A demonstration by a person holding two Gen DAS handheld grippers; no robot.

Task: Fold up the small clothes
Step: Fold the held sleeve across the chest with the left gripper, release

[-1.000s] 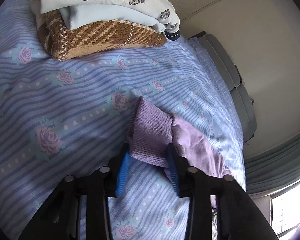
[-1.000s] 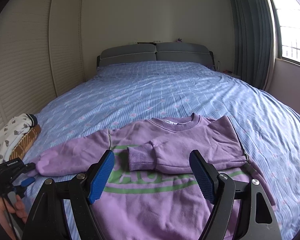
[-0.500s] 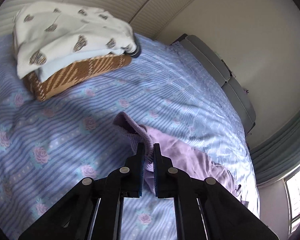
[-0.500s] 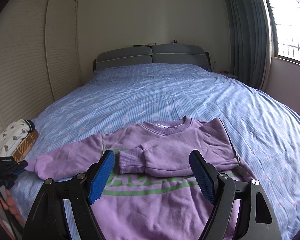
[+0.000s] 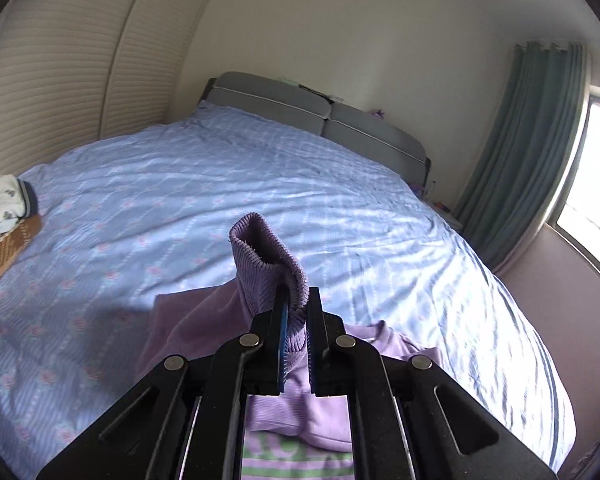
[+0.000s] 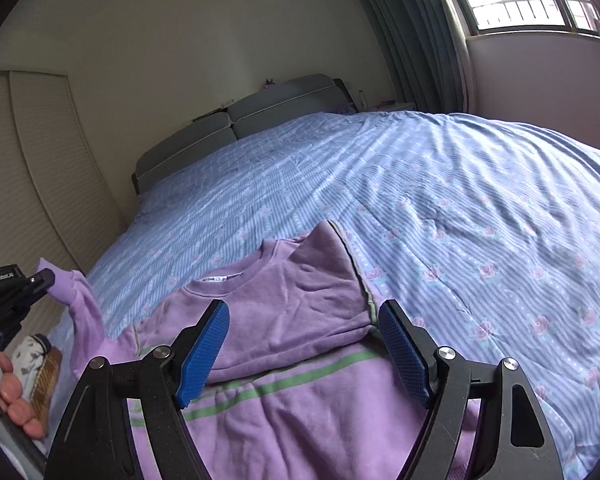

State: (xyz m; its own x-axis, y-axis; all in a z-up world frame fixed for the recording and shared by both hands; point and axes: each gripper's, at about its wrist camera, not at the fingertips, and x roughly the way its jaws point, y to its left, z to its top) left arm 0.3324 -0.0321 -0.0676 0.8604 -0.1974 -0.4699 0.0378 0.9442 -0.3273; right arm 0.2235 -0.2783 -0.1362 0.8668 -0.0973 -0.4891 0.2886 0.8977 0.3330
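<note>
A small purple sweatshirt [image 6: 300, 312] with green stripes lies face up on the blue flowered bedspread [image 6: 460, 208]. Its right sleeve is folded across the chest. My left gripper [image 5: 296, 312] is shut on the ribbed cuff [image 5: 266, 256] of the other sleeve and holds it lifted above the bed; the same gripper [image 6: 40, 280] and cuff [image 6: 62, 286] show at the left edge of the right wrist view. My right gripper [image 6: 304, 344] is open and empty, hovering over the sweatshirt's chest.
A stack of folded clothes [image 5: 0, 216] sits at the bed's left edge, also seen in the right wrist view [image 6: 40, 364]. A grey headboard [image 5: 320, 120] stands at the far end. Slatted wardrobe doors [image 5: 60, 80] line the left, curtains [image 5: 528, 140] and a window the right.
My left gripper closed on the sleeve cuff and lifted it off the bed, swinging toward the sweatshirt's body. My right gripper stayed open, and its view tilted and moved closer to the chest.
</note>
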